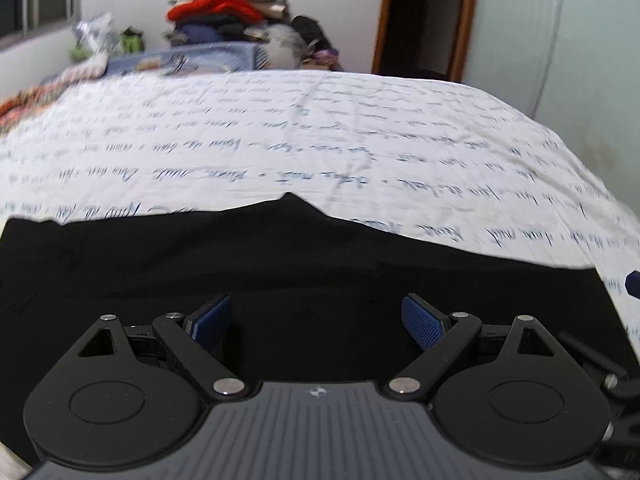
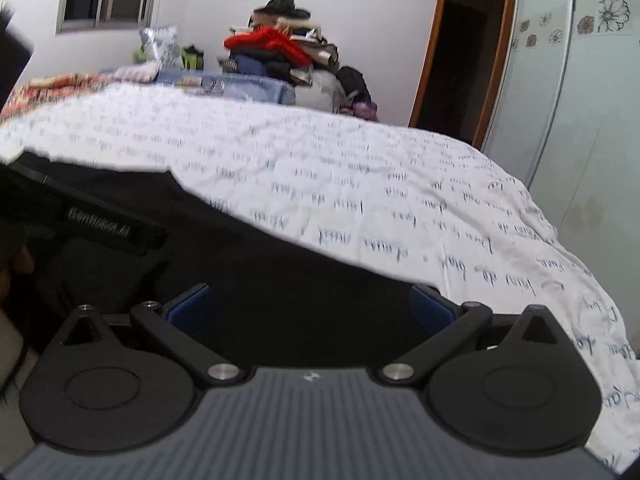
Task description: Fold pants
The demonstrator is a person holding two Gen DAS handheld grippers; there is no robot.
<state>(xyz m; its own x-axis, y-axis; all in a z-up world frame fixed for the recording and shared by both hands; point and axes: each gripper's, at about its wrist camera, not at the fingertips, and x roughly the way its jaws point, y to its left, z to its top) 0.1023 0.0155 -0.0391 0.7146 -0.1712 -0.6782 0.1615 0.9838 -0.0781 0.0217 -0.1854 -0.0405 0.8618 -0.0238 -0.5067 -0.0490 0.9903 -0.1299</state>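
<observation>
Left wrist view: both tongs, left [image 1: 318, 322] and right [image 2: 310, 308], gape wide and empty over black pants [image 1: 280, 264] flat on the bed [image 1: 360, 140], ready to fold toward 12 o'clock.

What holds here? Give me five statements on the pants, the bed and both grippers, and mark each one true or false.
1. The black pants lie on a white bedsheet printed with handwriting. True.
2. The left gripper is clamped on the pants. False: its jaws stand wide open above the cloth, nothing pinched.
3. The right gripper is open. True.
4. A red garment sits in the pile of clothes beyond the bed. True.
5. The pants hang off the far end of the bed. False: they lie at the near edge, beneath both grippers.
</observation>
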